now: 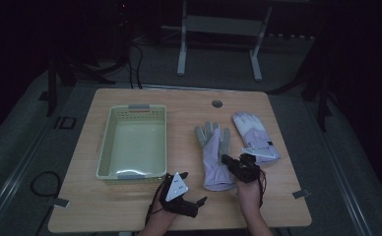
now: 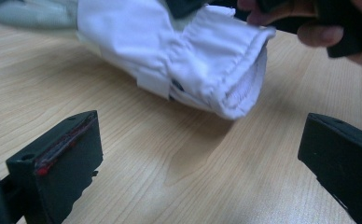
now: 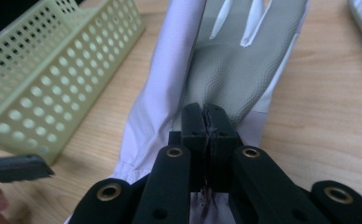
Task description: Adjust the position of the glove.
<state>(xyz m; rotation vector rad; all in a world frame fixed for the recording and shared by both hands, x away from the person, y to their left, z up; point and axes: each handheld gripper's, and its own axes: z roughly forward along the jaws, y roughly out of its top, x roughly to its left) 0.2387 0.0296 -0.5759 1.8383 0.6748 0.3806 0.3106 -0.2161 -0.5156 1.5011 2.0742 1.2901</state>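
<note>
My left hand-held gripper (image 1: 191, 204) rests open on the desk (image 1: 130, 206); my right hand-held gripper (image 1: 227, 160) is closed above the nearer glove (image 1: 213, 157). Two gloves lie here; the second glove (image 1: 254, 136) sits farther right. One basket (image 1: 135, 142) stands left.

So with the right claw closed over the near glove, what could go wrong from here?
1. The right claw is shut above the near glove, and the right gripper view doesn't show whether any fabric is pinched. A lift may leave the glove on the table.
2. The left claw stands open near the cuff, close to the right hand; the two could bump.
3. The basket lies across the table, so a thin pinch might slip on the way.
</note>
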